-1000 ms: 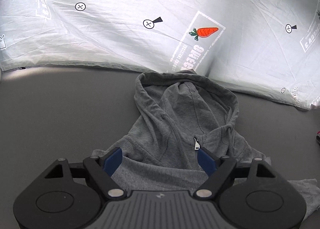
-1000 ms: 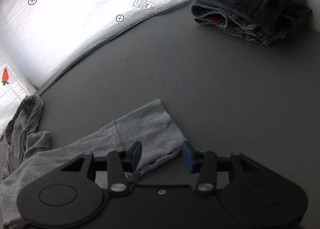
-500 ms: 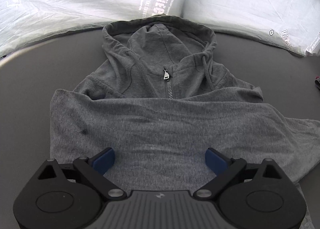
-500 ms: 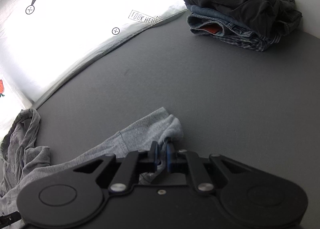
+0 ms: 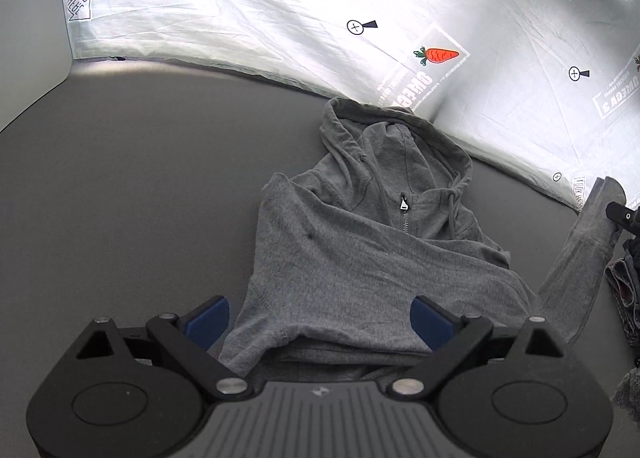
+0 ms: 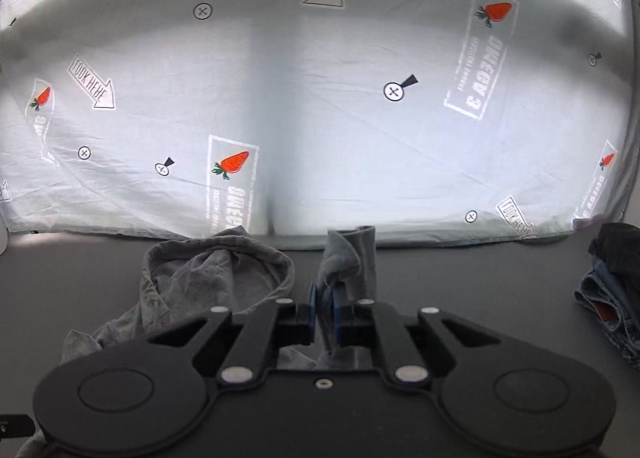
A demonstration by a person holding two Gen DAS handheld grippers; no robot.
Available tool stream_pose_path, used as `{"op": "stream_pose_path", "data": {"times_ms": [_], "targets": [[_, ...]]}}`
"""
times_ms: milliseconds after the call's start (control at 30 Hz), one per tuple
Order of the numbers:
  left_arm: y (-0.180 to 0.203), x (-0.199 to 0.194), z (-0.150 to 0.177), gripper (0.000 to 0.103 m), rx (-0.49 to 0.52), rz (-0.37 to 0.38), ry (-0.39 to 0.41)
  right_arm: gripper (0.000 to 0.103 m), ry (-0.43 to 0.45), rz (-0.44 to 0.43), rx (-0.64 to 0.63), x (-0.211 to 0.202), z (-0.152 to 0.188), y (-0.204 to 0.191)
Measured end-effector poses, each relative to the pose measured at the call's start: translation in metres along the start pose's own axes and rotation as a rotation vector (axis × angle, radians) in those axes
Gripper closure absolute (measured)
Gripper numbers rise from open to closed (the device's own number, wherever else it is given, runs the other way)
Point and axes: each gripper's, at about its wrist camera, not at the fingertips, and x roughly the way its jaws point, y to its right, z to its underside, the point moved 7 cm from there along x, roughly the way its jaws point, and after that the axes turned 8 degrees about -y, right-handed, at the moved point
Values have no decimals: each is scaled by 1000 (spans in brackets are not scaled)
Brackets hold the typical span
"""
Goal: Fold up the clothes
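With the grey hoodie (image 5: 380, 258) spread mid-frame on the dark table (image 5: 140, 197), the left gripper (image 5: 320, 320) gaping over its hem and the right gripper (image 6: 325, 308) pinching the raised sleeve cuff (image 6: 352, 258), that thin bite could slip and drop the sleeve crooked.

Left tool (image 5: 320, 324) spread wide; right tool (image 6: 324, 308) clamped, raised.

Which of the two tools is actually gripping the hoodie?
The right tool: shut on the hoodie's sleeve cuff, lifting it off the table. The left tool is wide open, holding nothing.
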Motion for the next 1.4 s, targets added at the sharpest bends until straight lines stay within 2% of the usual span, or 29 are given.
{"op": "stream_pose_path", "data": {"times_ms": [300, 333, 400, 433, 467, 633, 733, 867, 933, 1000, 1033, 1067, 1100, 1133, 1167, 1200, 1233, 1333, 1400], "targets": [[-96, -28, 28, 6, -139, -123, -8, 95, 41, -222, -522, 6, 7, -204], [-104, -30, 31, 6, -148, -130, -11, 94, 34, -205, -500, 2, 9, -193], [-113, -34, 34, 6, -156, -130, -15, 81, 20, -171, -455, -5, 12, -172], [-116, -35, 35, 6, -155, -126, -16, 63, 12, -153, -432, -9, 14, -161], [-116, -36, 34, 6, -148, -114, -14, 50, 5, -136, -409, -13, 16, -150], [-95, -24, 17, 6, -94, -48, -11, 47, -31, -51, -297, -32, 26, -96], [-60, -9, 0, 6, -4, -9, 5, 43, -55, -2, -220, -42, 32, -62], [-11, 24, -24, 6, 109, 54, -1, 44, -142, 8, 34, -22, 30, 10], [6, 44, -32, 8, 136, 75, -27, 45, -177, -74, 187, -10, 29, 34], [18, 61, -39, 21, 155, 75, -51, 48, -201, -160, 292, 2, 25, 44], [22, 68, -41, 24, 159, 76, -62, 53, -201, -180, 304, 8, 23, 45], [26, 75, -42, 34, 161, 80, -73, 53, -200, -200, 316, 14, 20, 46], [30, 82, -43, 48, 164, 83, -84, 53, -205, -222, 325, 21, 17, 46], [33, 89, -44, 59, 174, 82, -96, 56, -228, -250, 326, 32, 17, 44], [36, 96, -42, 88, 195, 63, -109, 64, -250, -277, 327, 43, 17, 43], [39, 102, -40, 103, 215, 35, -120, 72, -270, -299, 326, 53, 17, 40], [40, 105, -38, 103, 229, 19, -118, 87, -295, -303, 321, 64, 17, 37], [37, 105, -32, 103, 237, -17, -88, 96, -305, -290, 287, 77, 11, 33], [35, 103, -27, 103, 240, -39, -80, 97, -294, -278, 281, 76, 6, 35]]}}
